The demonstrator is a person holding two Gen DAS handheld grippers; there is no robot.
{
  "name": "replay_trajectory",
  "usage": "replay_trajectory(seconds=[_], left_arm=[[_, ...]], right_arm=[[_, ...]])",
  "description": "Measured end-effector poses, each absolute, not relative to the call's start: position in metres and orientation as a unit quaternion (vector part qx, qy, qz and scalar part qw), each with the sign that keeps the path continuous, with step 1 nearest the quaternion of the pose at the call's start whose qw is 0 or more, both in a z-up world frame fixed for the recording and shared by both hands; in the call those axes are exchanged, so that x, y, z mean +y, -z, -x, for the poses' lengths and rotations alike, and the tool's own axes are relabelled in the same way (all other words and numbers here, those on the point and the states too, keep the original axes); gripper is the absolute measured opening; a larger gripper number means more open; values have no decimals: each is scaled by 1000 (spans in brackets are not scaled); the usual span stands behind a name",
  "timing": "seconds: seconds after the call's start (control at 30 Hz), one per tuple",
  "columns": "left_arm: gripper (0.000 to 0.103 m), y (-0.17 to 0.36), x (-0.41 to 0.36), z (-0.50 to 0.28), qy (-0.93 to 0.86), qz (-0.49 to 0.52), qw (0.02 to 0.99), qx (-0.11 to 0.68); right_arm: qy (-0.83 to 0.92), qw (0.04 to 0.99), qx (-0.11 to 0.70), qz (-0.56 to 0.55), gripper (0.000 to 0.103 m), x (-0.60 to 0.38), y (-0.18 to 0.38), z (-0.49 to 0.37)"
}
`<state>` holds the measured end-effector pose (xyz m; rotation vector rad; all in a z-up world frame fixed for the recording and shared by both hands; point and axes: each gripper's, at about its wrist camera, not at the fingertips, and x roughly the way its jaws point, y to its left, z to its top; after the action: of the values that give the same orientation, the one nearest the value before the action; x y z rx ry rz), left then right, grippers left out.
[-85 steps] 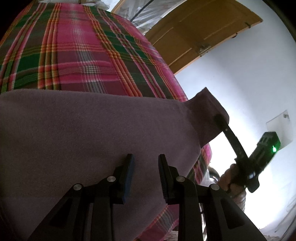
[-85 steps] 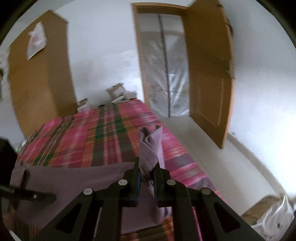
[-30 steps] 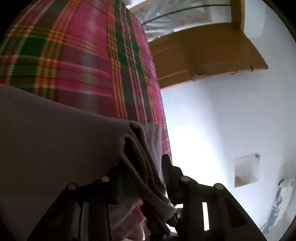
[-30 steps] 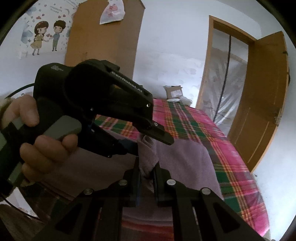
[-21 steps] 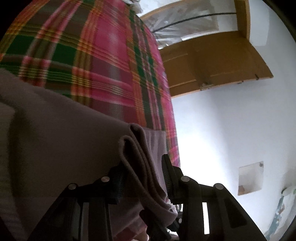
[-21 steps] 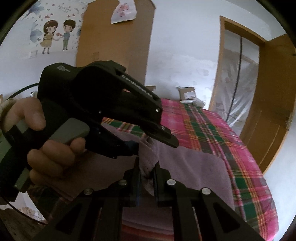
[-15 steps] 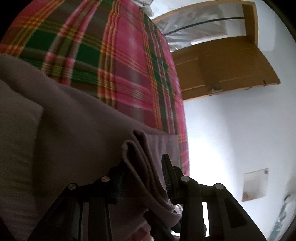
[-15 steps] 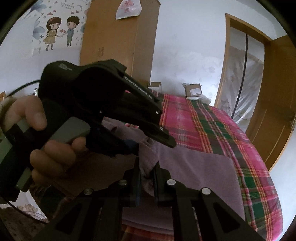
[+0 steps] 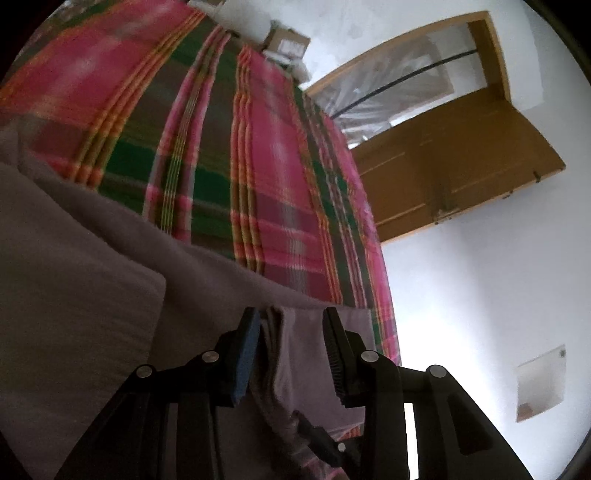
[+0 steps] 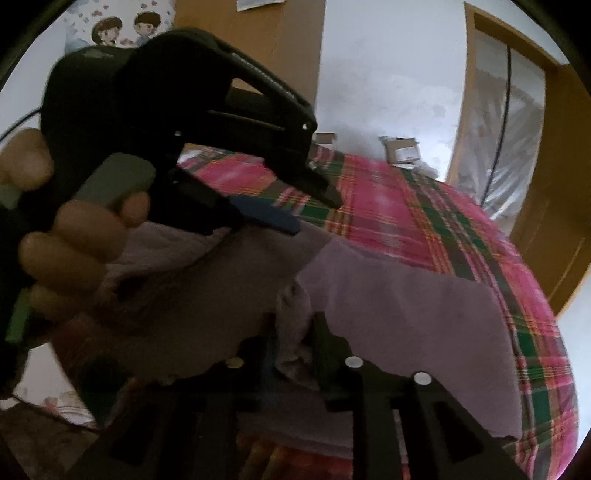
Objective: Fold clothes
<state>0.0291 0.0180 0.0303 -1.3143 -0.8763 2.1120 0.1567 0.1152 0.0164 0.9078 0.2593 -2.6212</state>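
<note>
My left gripper (image 9: 291, 332) is spread around the mauve garment's (image 10: 406, 314) bunched edge; right gripper (image 10: 293, 332) pinches it above the plaid bedspread (image 9: 258, 166).

The left tool (image 9: 291, 341) gapes with jaws apart, while the right tool (image 10: 293, 338) stands pinched together.

Home bedroom — plaid-covered bed (image 9: 258, 166), wooden door (image 9: 461, 166), wardrobe (image 10: 295, 55), cartoon wall sticker (image 10: 125, 26).
</note>
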Motion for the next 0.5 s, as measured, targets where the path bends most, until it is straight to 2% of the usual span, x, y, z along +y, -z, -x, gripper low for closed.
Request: replay_trajectory(seconds=[0.13,0.23,0.4,0.5], left_arm=[[36,-35,29,-28,-776,481,253,-319],[36,-37,26,-32,-776,481,258,-315],[36,-41,26,-41,-777,477,264,-313],[36,-42,32,-42,-775,479,275,-308]], right_arm=[[925,205,78,-311,23,120,-26,-169],[928,217,37,-299,23,137,-37,-173],[934,138,-24,-330,25,169,-28,-147],[918,162,-39,-359,25,162,-14,-138]])
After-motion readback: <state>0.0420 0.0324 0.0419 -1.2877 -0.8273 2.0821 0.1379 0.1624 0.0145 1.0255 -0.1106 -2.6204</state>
